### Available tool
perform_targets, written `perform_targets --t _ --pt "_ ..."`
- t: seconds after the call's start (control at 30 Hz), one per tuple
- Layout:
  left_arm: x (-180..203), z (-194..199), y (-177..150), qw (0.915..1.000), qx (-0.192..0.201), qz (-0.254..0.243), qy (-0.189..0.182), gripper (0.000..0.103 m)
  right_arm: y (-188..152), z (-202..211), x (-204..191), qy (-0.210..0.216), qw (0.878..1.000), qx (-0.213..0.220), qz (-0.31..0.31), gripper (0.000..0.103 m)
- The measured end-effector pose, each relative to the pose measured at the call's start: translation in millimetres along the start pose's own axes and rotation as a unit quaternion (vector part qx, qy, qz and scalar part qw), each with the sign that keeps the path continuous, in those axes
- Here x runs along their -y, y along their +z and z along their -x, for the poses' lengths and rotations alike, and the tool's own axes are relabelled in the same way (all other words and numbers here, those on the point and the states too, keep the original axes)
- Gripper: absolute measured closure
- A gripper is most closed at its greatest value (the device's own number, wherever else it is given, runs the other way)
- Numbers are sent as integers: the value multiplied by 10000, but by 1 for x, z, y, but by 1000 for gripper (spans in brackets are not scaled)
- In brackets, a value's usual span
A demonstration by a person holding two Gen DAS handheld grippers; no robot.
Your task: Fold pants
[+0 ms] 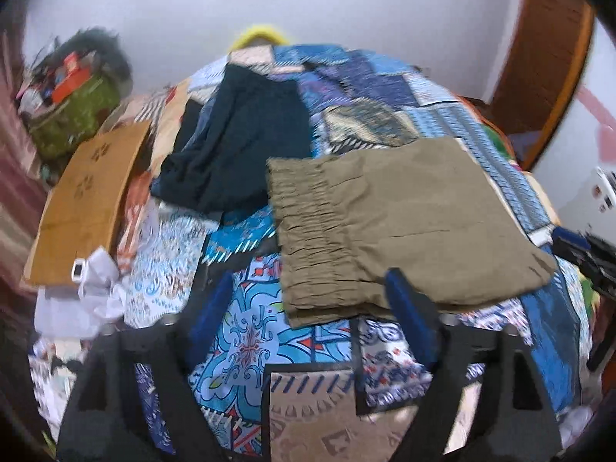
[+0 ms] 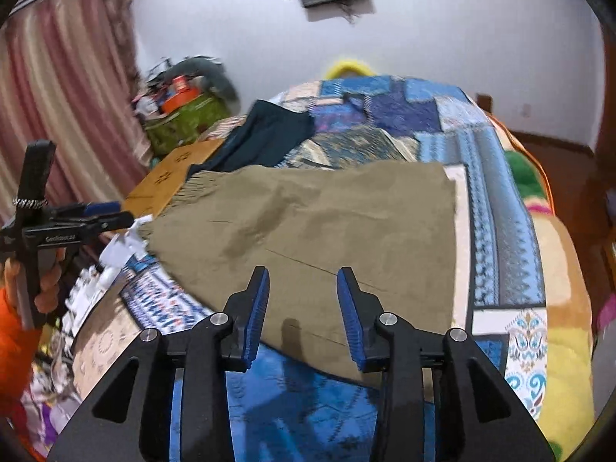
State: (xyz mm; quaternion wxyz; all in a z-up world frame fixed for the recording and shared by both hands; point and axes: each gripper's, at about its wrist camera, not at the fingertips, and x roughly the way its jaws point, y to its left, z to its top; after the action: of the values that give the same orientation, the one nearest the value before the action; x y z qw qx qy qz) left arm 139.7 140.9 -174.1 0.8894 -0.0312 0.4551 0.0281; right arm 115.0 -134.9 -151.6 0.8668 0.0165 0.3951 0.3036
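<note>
Nearest, the right claw hangs just above the near edge of the olive-green folded pants, its two blue-padded fingers standing apart with nothing between them. The left claw is likewise spread wide and empty, poised above the bed beside the gathered elastic waistband at the pants' left end; its right-hand blue finger overlaps the cloth's near edge in the left wrist view, though whether it touches I cannot tell. From the right side that same claw shows at the far left, gripped by a hand in an orange sleeve.

The pants lie folded into a flat, roughly square stack on the blue patchwork quilt that covers the bed. Just beyond them, touching or nearly so, a dark teal garment lies loosely crumpled. To the left rests a flat brown cardboard sheet, with crumpled white paper at its near end. Farther back stand a green cloth bag full of clutter, a striped pink curtain, a yellow curved thing behind the bed, and the white wall.
</note>
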Motion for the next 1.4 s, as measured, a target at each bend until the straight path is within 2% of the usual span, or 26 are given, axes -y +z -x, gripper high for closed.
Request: perform_targets --t 0.1,0.2,0.23,0.3,0.4,0.53,0.67,0.77,0.9,1.03,1.1,1.2,1.4 --pt "0 -20 -2 9993 -308 153 -158 18 -7 -10 9 -159 9996 -163 -158 65" --pt "4 -35 -7 9985 -457 214 -225 19 -16 -20 14 -325 9984 -397 -241 63" --pt "5 -38 -7 9984 -458 224 -248 22 -20 -23 15 -320 9979 -477 -285 63" --pt "7 -37 -8 9984 -407 164 -367 49 -28 -28 18 -293 9972 -588 -353 62" --pt "9 -25 -7 9996 -169 17 -242 51 -33 -25 22 -285 9972 -539 -431 59" --pt "9 -19 -5 9996 -148 -135 -181 52 -36 -22 26 -299 9970 -578 -408 59" --pt "5 -35 -16 9991 -369 -78 -185 50 -41 -20 32 -392 9966 -675 -257 60" --pt "2 -44 -28 9989 -373 126 -255 46 -50 -14 42 -470 9957 -726 -340 60" --pt "-7 -43 -30 9983 -393 240 -355 34 -57 -4 49 -416 9954 -623 -594 60" --pt "-13 -39 -27 9976 -464 319 -393 29 -54 -2 42 -564 9952 -649 -473 60" --pt "-13 -31 -24 9983 -392 244 -352 29 -51 -1 41 -571 9949 -696 -451 59" --pt "-10 -17 -20 9997 -207 83 -38 29 -45 6 44 -595 9950 -674 -442 58" --pt "-20 3 10 9996 142 122 207 28 -17 21 59 -826 9954 -318 -364 57"
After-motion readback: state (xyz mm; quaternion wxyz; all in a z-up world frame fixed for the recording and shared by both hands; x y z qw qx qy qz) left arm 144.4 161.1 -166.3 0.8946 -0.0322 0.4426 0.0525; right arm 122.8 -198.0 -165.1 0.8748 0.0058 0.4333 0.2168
